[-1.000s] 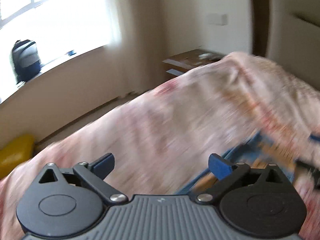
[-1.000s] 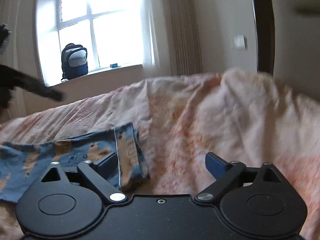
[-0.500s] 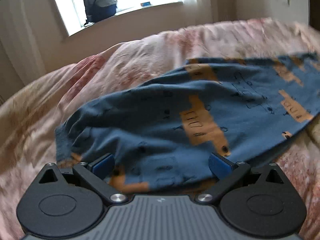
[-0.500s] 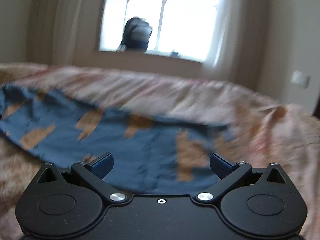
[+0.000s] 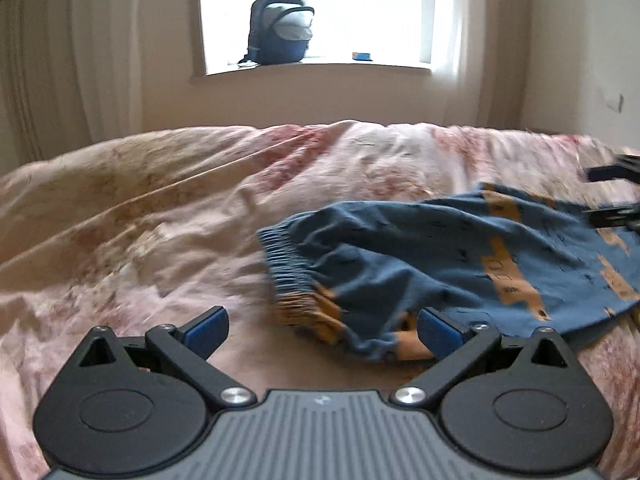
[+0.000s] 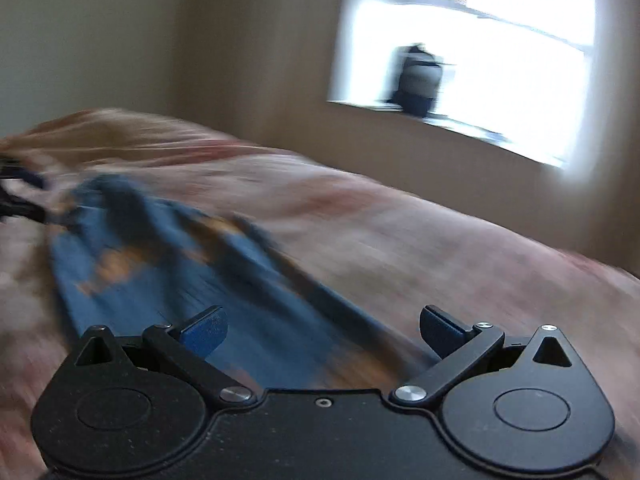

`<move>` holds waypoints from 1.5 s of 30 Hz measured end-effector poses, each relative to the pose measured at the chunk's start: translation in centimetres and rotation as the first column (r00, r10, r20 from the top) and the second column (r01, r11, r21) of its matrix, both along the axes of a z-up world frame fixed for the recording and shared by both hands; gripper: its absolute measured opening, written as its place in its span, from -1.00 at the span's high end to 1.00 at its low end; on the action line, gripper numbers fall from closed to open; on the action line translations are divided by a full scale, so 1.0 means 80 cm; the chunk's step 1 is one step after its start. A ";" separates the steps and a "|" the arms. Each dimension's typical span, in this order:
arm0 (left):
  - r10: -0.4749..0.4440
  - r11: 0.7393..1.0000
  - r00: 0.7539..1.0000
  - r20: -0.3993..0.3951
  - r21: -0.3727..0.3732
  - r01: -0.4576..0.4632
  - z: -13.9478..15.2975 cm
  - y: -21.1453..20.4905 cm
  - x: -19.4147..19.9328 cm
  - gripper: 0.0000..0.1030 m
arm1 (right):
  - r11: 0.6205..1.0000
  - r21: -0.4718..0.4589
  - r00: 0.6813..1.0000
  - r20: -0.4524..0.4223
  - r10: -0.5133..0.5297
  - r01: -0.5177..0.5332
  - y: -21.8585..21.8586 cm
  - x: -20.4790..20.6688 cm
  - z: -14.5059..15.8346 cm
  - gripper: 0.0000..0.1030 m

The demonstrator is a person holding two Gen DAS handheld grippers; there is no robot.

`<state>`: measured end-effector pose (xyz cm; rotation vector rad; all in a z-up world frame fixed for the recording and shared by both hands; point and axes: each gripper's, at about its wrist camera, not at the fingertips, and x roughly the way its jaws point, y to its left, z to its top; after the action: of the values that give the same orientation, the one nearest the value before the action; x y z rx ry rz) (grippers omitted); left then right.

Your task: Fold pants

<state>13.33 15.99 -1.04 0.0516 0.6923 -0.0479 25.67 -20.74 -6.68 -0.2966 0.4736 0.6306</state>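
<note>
- Left gripper (image 5: 322,330), black with blue-padded fingers: spread wide, gripping nothing, low over the pink floral bedspread (image 5: 160,216).
- Its right blue pad (image 5: 438,328) just beside the rumpled waist end of the blue cotton pants with orange block print (image 5: 420,256); whether touching, not clear.
- Pants lying crumpled on the bedspread, elastic waistband (image 5: 286,262) toward the middle, the rest running off toward the right edge of the left wrist view.
- Right gripper (image 6: 322,330), same black build: released, fingers wide apart, hovering over the far end of the pants (image 6: 160,264); blue cloth visible between the fingers, none pinched.
- Right wrist view heavily smeared; cloth detail unreadable.
- Dark tips of the right gripper (image 5: 616,196) visible at the right edge of the left wrist view, above the pants.
- Behind the bed: bright window (image 5: 320,8) with a dark blue and grey backpack (image 5: 278,30) on the sill.
</note>
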 end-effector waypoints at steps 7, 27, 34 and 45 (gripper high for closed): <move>-0.002 0.996 1.000 0.019 -0.088 0.004 -0.009 0.023 0.007 -0.99 | 0.943 -0.074 0.945 -0.060 0.321 -0.325 0.204 0.093 -0.010 -0.96; 0.073 0.743 0.965 -0.251 -0.632 -0.220 -0.062 0.102 0.070 0.05 | 0.961 -0.070 0.960 -0.107 0.259 -0.267 0.188 0.144 -0.066 -0.99; 0.169 0.768 0.954 -0.247 -0.574 -0.284 -0.038 0.094 0.057 0.70 | 0.964 -0.074 0.964 -0.105 0.246 -0.254 0.190 0.141 -0.067 -0.99; 0.233 0.837 0.938 -0.256 -0.439 -0.328 -0.008 0.078 0.021 0.73 | 0.971 -0.121 0.965 0.136 0.223 -0.207 0.140 0.019 -0.027 -0.99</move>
<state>15.02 22.22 -1.68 -0.5394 0.8605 0.0634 27.17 -9.55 -8.84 -0.4973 0.3339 0.7901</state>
